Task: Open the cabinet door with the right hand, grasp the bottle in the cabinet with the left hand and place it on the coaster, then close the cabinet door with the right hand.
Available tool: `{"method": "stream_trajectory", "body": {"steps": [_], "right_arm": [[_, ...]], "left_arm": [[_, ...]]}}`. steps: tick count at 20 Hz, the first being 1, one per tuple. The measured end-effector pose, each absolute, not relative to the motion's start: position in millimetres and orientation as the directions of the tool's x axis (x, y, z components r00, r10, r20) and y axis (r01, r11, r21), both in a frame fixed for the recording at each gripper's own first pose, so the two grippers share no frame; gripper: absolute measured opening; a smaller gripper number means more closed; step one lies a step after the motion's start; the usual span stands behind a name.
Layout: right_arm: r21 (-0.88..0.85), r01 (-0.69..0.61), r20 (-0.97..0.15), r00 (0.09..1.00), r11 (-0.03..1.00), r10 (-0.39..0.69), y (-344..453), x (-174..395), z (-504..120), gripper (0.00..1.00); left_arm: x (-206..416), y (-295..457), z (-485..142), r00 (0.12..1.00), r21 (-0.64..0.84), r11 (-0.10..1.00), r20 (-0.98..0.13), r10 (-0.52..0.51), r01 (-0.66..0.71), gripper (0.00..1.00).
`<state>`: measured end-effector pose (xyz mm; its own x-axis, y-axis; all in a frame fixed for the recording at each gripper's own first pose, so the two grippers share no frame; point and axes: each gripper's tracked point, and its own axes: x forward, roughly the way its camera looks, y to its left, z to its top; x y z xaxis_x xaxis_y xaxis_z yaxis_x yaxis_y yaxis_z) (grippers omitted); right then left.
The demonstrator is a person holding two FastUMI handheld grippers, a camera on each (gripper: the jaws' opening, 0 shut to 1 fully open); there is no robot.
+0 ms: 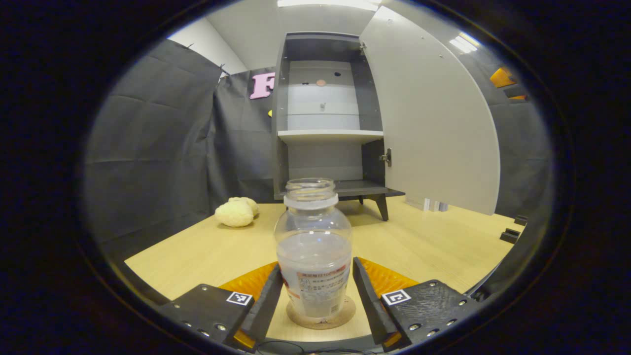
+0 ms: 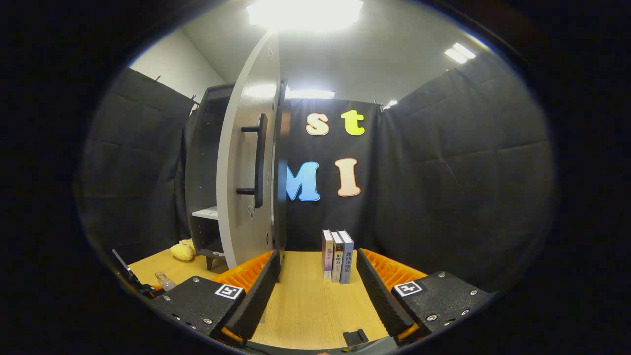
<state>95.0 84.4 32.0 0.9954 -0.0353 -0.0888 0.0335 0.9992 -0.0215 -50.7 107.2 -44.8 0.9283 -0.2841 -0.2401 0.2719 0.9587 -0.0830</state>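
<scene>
A clear bottle (image 1: 314, 246) without a cap, part full of liquid, stands upright on the round cork coaster (image 1: 301, 320) on the wooden table. My left gripper (image 1: 317, 266) is shut on the bottle, one finger pressing each side of it. Behind it the grey cabinet (image 1: 325, 133) has its door (image 1: 429, 113) swung wide open and its shelves are bare. In the right gripper view the door (image 2: 244, 197) stands edge-on at the left, its black handle (image 2: 259, 160) facing me. My right gripper (image 2: 318, 254) is open and holds nothing. The bottle (image 2: 165, 281) also appears small at the lower left.
A pale yellow plush toy (image 1: 236, 212) lies on the table left of the cabinet. Three books (image 2: 337, 256) stand upright ahead of my right gripper against the black cloth wall. The table (image 1: 443, 241) runs out to the right under the open door.
</scene>
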Motion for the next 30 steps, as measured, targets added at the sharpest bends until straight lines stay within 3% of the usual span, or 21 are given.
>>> {"method": "stream_trajectory", "body": {"steps": [7, 10, 13, 15, 22, 23, 30], "right_arm": [[0.047, 0.005, -0.075, 0.997, 0.999, -0.002, 91, 105, 50, 0.95], [0.080, -0.001, -0.050, 0.999, 0.997, 0.005, 87, 111, 69, 0.95], [0.090, 0.025, -0.015, 1.000, 0.996, -0.023, 75, 122, 90, 0.91], [0.095, 0.057, -0.007, 0.998, 0.994, -0.056, 68, 127, 100, 0.95], [0.021, 0.167, -0.014, 0.986, 0.986, -0.167, 71, 151, 122, 0.95], [0.004, 0.180, -0.009, 0.984, 0.984, -0.180, 76, 154, 126, 0.95], [-0.013, 0.261, -0.012, 0.965, 0.965, -0.261, 98, 162, 125, 0.93]], "left_arm": [[-36, 110, -26, 0.941, -0.076, 0.960, -0.194, -0.278, 0.268, 0.82], [-33, 115, -16, 0.951, -0.074, 0.966, -0.173, -0.257, 0.247, 0.77], [-32, 121, -11, 0.960, -0.073, 0.975, -0.174, -0.221, 0.211, 0.79], [-30, 121, -6, 0.961, -0.079, 0.976, -0.174, -0.215, 0.204, 0.82], [-25, 136, 15, 0.970, -0.086, 0.980, -0.149, -0.190, 0.179, 0.77], [-21, 141, 16, 0.973, -0.075, 0.983, -0.147, -0.177, 0.168, 0.82], [-8, 173, 24, 0.988, -0.048, 0.994, -0.113, -0.102, 0.097, 0.79]]}}
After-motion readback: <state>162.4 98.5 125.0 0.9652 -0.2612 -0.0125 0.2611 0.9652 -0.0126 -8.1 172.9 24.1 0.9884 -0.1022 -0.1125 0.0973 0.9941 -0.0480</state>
